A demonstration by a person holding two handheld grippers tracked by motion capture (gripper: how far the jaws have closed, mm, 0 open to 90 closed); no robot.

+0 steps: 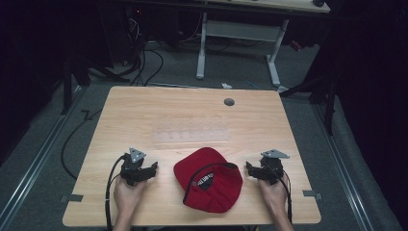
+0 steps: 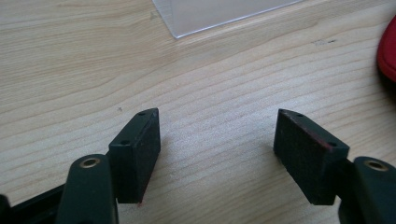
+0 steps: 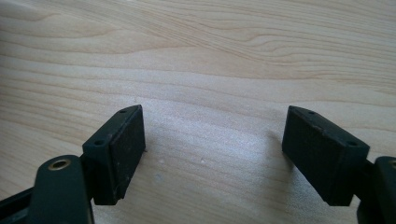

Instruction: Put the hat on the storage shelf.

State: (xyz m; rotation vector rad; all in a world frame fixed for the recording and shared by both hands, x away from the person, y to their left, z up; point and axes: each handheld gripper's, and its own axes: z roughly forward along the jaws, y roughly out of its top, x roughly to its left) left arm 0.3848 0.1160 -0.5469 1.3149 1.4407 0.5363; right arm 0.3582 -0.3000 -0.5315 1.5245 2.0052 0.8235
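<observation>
A red cap (image 1: 208,180) lies near the front middle of the wooden table (image 1: 144,110), its black-lined inside and a label facing up. My left gripper (image 1: 146,169) rests on the table just left of the cap, held by a hand. Its jaws are open over bare wood (image 2: 217,114), and the cap's red edge (image 2: 387,51) shows off to the right. My right gripper (image 1: 254,169) sits just right of the cap in the other hand. It is also open (image 3: 215,109), with nothing but wood between its pads.
A clear plastic sheet (image 1: 190,134) lies flat behind the cap; its corner (image 2: 224,11) is ahead of the left gripper. A round cable hole (image 1: 229,102) sits near the table's far edge. Beyond the table are a white desk frame (image 1: 240,43) and floor cables.
</observation>
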